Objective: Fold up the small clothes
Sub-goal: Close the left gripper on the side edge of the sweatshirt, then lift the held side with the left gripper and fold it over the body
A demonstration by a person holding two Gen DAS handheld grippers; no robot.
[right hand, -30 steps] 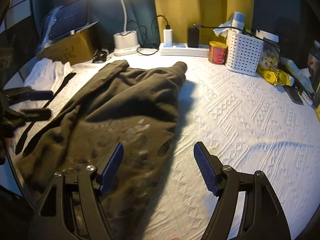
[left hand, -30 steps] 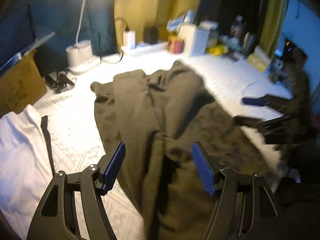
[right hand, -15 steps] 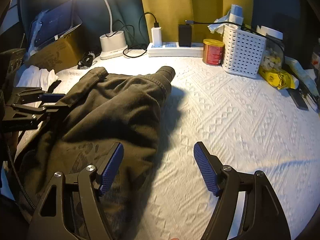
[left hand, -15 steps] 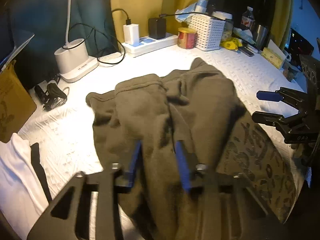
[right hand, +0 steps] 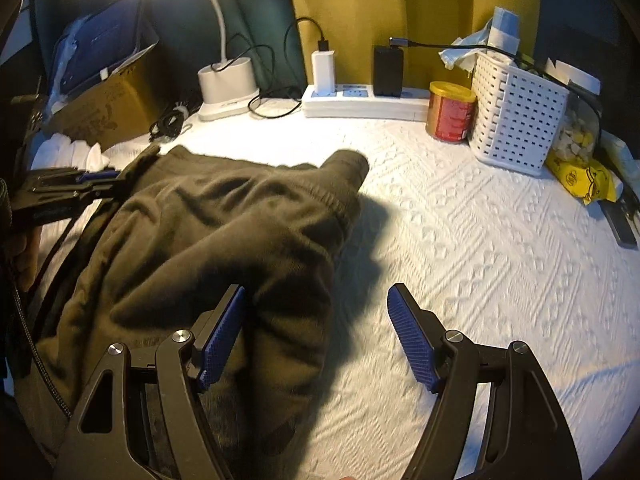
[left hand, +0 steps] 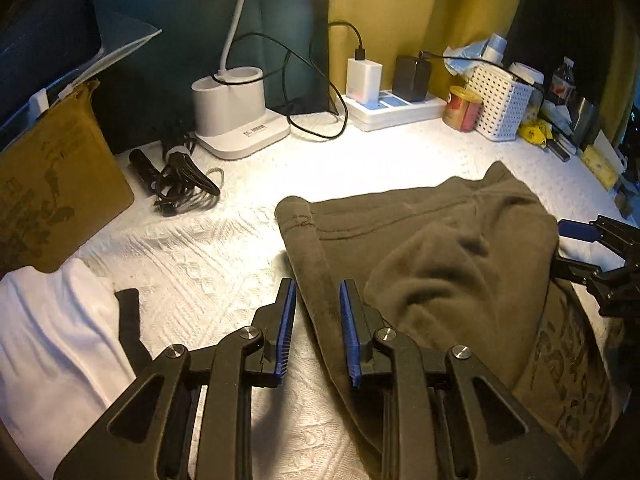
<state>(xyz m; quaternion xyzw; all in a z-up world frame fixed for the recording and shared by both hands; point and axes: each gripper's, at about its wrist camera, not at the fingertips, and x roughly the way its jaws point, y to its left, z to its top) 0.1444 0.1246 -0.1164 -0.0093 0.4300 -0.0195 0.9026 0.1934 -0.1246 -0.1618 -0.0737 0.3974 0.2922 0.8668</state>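
An olive-brown garment (left hand: 460, 248) lies rumpled on the white bedspread (left hand: 208, 256), a dark print showing near its right end. My left gripper (left hand: 317, 284) is closing, and the garment's left edge strip fills the narrow gap between its blue pads (left hand: 285, 320). From the right wrist view, the left gripper (right hand: 100, 182) pinches the garment (right hand: 224, 220) at its far left corner. My right gripper (right hand: 317, 292) is open wide. Its left finger hovers over the cloth's near right edge and its right finger over bare bedspread (right hand: 480, 240). It also shows at the right edge as the right gripper (left hand: 564, 244).
A white garment (left hand: 52, 320) with a black strap lies at the near left beside a cardboard box (left hand: 44, 192). Along the back stand a lamp base (left hand: 236, 112), a cable bundle (left hand: 180, 176), a power strip (left hand: 396, 110), a red can (left hand: 464, 108) and a white basket (left hand: 500, 104).
The left jaws went from wide open to nearly closed on the garment's edge. Both grippers moved along the bed, and the cloth now lies more bunched. The right jaws kept their width.
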